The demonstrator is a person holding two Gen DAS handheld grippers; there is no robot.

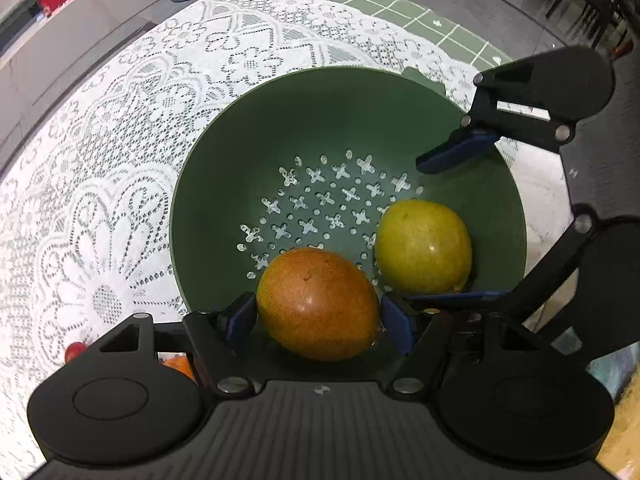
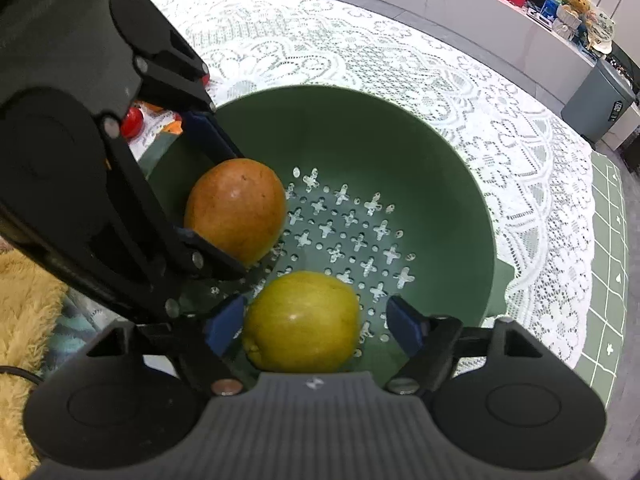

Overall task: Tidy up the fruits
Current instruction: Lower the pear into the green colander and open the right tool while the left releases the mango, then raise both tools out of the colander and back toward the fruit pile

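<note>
- Left gripper (image 1: pixel 318 314) clamps the orange-red fruit (image 1: pixel 318 304) low inside the green colander (image 1: pixel 320 120), near its rim.
- Right gripper (image 2: pixel 316 320) stands wide around the yellow fruit (image 2: pixel 302 320); release looks complete, though contact is hard to judge.
- Lower gently, then let go.

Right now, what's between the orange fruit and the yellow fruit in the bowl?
Only bare bowl floor with cross-shaped holes separates the orange fruit from the yellow fruit, in both views.

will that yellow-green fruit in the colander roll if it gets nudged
Probably: the yellow-green fruit is rounded and sits loose on the green colander's curved floor. Its glossy skin may slip against the pads. It would likely settle back toward the middle or bump the orange-red fruit.
</note>
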